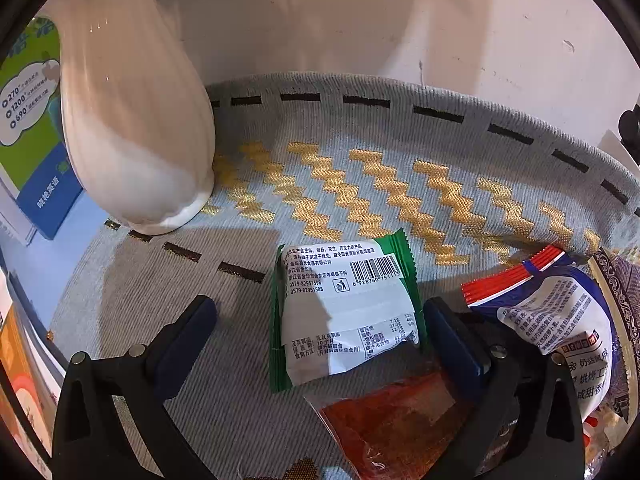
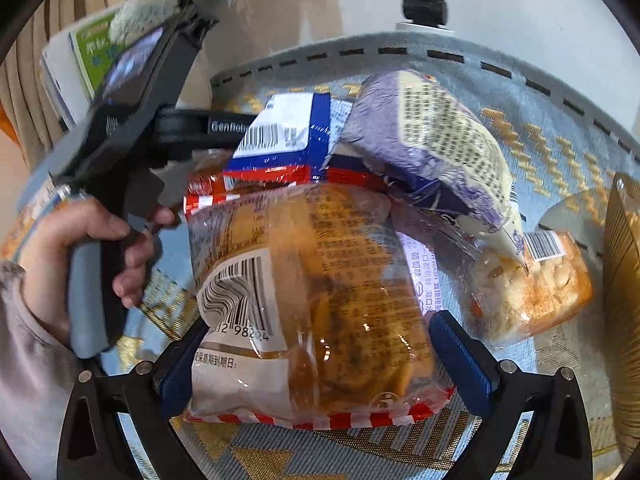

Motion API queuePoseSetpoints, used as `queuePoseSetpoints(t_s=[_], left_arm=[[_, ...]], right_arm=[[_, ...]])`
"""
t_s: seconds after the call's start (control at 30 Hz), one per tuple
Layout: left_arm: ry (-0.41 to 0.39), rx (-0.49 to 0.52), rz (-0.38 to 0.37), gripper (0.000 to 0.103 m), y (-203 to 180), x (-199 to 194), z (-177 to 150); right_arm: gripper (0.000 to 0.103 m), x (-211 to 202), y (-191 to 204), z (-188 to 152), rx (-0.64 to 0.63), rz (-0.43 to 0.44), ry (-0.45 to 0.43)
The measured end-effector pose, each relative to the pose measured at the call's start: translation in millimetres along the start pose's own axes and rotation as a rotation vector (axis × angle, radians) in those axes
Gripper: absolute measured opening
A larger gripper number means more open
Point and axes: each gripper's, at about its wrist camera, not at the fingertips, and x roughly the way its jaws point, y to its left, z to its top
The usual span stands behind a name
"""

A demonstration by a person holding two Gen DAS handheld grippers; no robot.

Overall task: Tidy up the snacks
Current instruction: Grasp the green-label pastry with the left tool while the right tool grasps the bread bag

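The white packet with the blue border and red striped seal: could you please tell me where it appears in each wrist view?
Left wrist: the blue-bordered packet lies at the right edge, below mid-height.
Right wrist: it sits upper centre, at the back of the snack pile.
Shared landmark: the grey mat with gold zigzags under everything.

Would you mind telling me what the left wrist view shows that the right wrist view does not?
Only the left wrist view shows the white vase and the green-edged packet between the open left gripper. Only the right shows the person's hand and the clear bread bag between the open right gripper. Both show the woven mat.
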Motion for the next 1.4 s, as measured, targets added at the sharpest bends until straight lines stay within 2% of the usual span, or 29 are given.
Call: queuePoseSetpoints(t_s=[0.1,0.33,0.57,0.73,0.77,0.8,0.83,0.87,0.9,1.0,1.17,1.4], left_arm=[[0.000,0.000,-0.001,0.102,0.2,0.3,0.7],[0.001,0.001,0.000,0.102,-2.1,-2.4,-1.0],[0.002,0.001,0.000,0.103,-0.4,0.7,1.0],[0.002,0.002,0.001,0.103,-0.1,1.0,0.2],[0.002,0.002,0.000,0.103,-0.3,0.9,1.0],[0.000,0.001,-0.004,0.102,-0.2,0.4,0.4],[-0.007,-0.004,-0.016,0.092,0.5,-1.2,0.3],[-0.033,-0.011,-0.035,0.074,3.1,-5.9,-1.1],[-0.072,-0.013,-0.093,0.047,5.7,-13.3,-3.0],[-0.064,-0.029,-0.121,0.047,12.9,-13.5,-2.5],[-0.122,-0.098,-0.136,0.047,32.4,-25.0,-6.6],[-0.131,-0.120,-0.119,0.047,45.2,-32.3,-12.7]], right_arm=[[0.103,3.3,6.4,1.3,-0.011,-0.015,0.005],[0.103,-3.6,-9.1,1.0,0.062,0.083,-0.051],[0.103,-24.9,-3.6,4.0,0.031,0.042,-0.116],[0.103,-20.1,7.1,6.6,0.023,0.087,-0.095],[0.098,-17.8,9.3,8.4,0.022,0.087,-0.096],[0.084,-18.8,10.0,8.7,0.023,0.091,-0.107],[0.083,-18.9,9.9,10.6,0.024,0.111,-0.125],[0.082,-21.1,9.5,10.5,0.028,0.138,-0.140],[0.080,-18.7,8.6,15.0,0.030,0.148,-0.146],[0.077,-23.7,4.6,14.2,0.040,0.161,-0.172],[0.076,-38.7,-9.6,3.0,0.068,0.220,-0.199],[0.076,-46.5,-24.9,-6.6,0.107,0.282,-0.224]])
